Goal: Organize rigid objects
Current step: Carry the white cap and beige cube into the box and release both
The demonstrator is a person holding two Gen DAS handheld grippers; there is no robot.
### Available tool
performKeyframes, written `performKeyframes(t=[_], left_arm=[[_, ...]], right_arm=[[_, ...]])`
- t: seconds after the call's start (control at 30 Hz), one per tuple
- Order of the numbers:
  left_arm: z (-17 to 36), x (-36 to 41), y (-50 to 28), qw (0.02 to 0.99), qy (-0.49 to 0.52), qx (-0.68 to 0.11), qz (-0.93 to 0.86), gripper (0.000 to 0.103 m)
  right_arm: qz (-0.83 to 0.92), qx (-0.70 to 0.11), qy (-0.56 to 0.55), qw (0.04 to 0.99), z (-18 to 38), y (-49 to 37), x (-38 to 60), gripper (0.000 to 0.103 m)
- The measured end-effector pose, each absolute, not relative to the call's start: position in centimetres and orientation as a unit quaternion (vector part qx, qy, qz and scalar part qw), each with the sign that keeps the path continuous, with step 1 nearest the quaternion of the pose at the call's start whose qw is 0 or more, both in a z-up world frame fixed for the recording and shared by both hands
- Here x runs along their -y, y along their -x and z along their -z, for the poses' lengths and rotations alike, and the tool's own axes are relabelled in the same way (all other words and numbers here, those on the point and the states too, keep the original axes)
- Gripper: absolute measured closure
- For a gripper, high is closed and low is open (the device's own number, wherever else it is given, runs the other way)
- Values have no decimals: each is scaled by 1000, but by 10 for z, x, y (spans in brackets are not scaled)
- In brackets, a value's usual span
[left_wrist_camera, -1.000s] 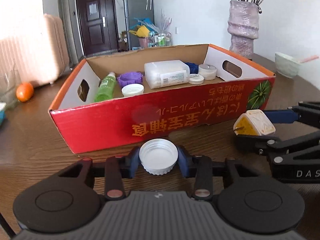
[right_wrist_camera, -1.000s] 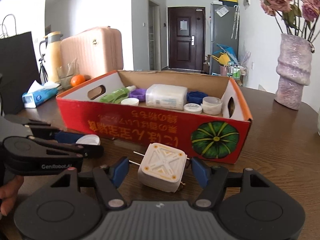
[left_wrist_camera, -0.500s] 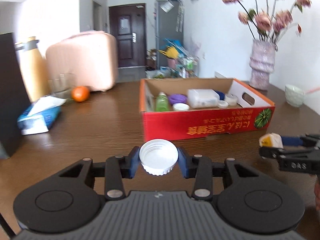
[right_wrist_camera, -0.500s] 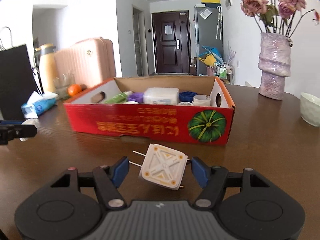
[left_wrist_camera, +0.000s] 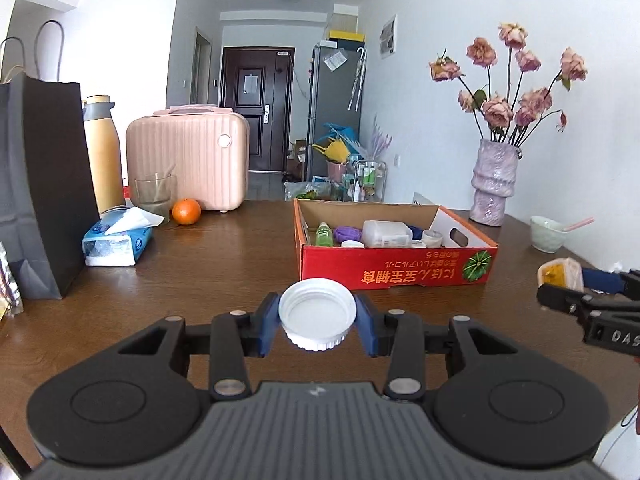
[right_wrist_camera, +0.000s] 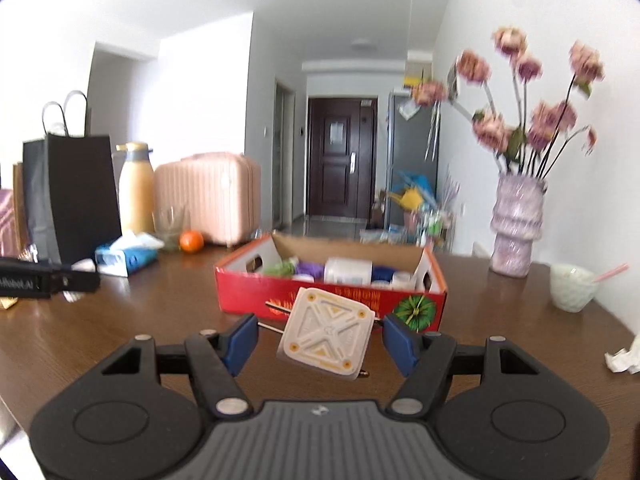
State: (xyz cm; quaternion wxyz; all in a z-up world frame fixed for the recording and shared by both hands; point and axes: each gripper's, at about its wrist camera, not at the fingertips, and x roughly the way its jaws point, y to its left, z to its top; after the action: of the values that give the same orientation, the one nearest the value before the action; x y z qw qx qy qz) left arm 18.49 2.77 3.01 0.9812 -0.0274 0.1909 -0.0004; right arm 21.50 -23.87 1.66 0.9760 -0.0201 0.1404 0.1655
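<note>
My left gripper point(left_wrist_camera: 317, 322) is shut on a white ribbed jar lid point(left_wrist_camera: 317, 313), held above the wooden table, well back from the red cardboard box point(left_wrist_camera: 396, 274). My right gripper point(right_wrist_camera: 320, 338) is shut on a white square plug adapter point(right_wrist_camera: 326, 332) with metal prongs, tilted between the blue pads. The box point(right_wrist_camera: 332, 300) holds a green bottle, a purple lid, a clear plastic container and several small lids. The right gripper also shows at the right edge of the left wrist view point(left_wrist_camera: 560, 280); the left gripper shows at the left edge of the right wrist view point(right_wrist_camera: 76, 276).
On the table: a tissue pack point(left_wrist_camera: 116, 238), an orange point(left_wrist_camera: 186, 211), a glass point(left_wrist_camera: 154, 196), a black paper bag point(left_wrist_camera: 40, 200), a pink case point(left_wrist_camera: 188, 160), a vase of flowers point(left_wrist_camera: 494, 184), a pale bowl point(left_wrist_camera: 548, 234), crumpled paper point(right_wrist_camera: 624, 358).
Both grippers have pulled back and up from the box with the lid and the adapter still held. The box now looks smaller and farther off.
</note>
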Motion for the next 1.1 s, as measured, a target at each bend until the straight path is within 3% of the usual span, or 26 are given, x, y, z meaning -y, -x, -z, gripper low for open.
performKeyframes(t=[0.53,1.1], left_arm=[[-32,-35,-144,985,40,-170,-8,62],[-72,-47,-230,989,46,-140,0,62]], right_arm=[[-163,-119,24,979,-23,-171,236,35],[-168,-106,20,980,-56,-259,235,35]])
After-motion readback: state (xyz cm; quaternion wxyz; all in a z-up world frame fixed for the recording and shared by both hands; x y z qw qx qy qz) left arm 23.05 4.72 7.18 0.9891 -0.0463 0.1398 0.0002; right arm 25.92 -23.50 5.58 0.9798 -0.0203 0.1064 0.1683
